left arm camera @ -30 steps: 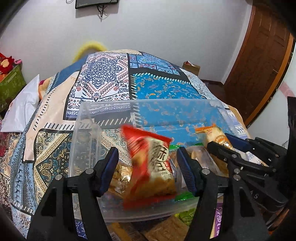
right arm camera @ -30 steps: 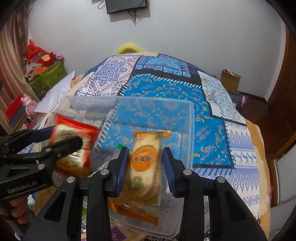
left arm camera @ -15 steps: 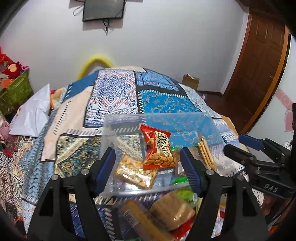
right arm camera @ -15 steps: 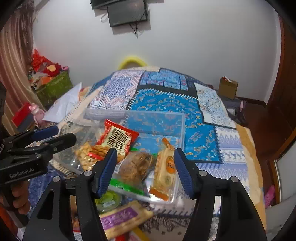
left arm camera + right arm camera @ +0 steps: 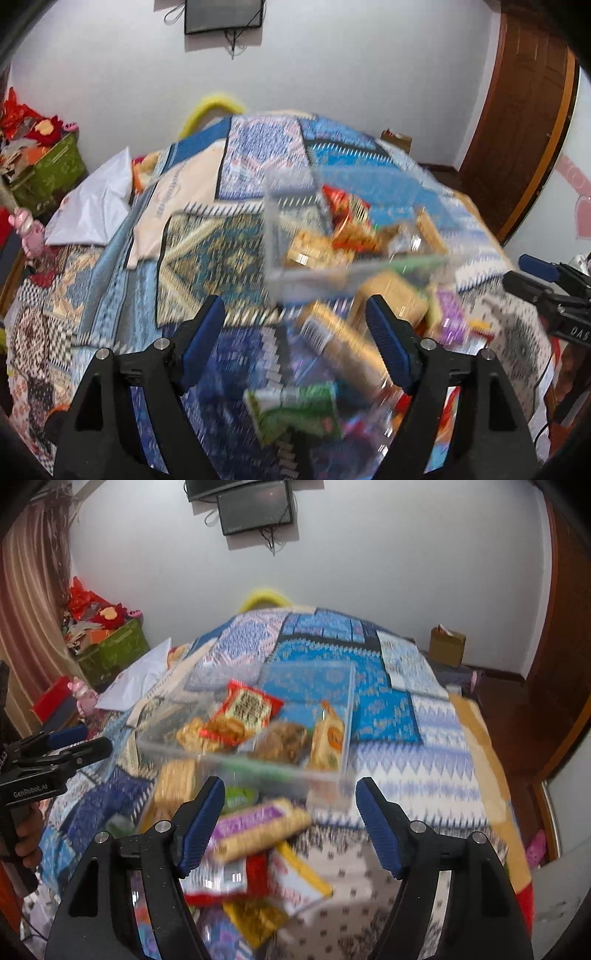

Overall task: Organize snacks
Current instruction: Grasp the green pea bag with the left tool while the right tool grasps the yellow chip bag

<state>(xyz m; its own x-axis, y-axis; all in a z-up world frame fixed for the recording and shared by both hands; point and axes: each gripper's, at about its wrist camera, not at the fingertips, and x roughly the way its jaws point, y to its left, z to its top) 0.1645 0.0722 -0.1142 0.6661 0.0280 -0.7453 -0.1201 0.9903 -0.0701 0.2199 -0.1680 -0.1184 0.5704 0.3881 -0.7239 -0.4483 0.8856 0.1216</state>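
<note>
- Patterned quilt point(image 5: 424, 775) underfoot as work surface, soft, blue-white patchwork.
- Left gripper point(image 5: 295, 347) and right gripper point(image 5: 290, 821): jaws opening, nothing held.
- Loose crinkly snack packets point(image 5: 258, 827) heaped just ahead.
- Clear rigid plastic bin point(image 5: 332, 775) beyond, holding snacks; bare quilt right of it.

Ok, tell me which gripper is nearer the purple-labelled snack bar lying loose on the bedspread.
Right. The right gripper frames the purple-labelled snack bar just below its opening jaws, nothing gripped. The left gripper, also opening and empty, has it off beyond its right finger.
</note>
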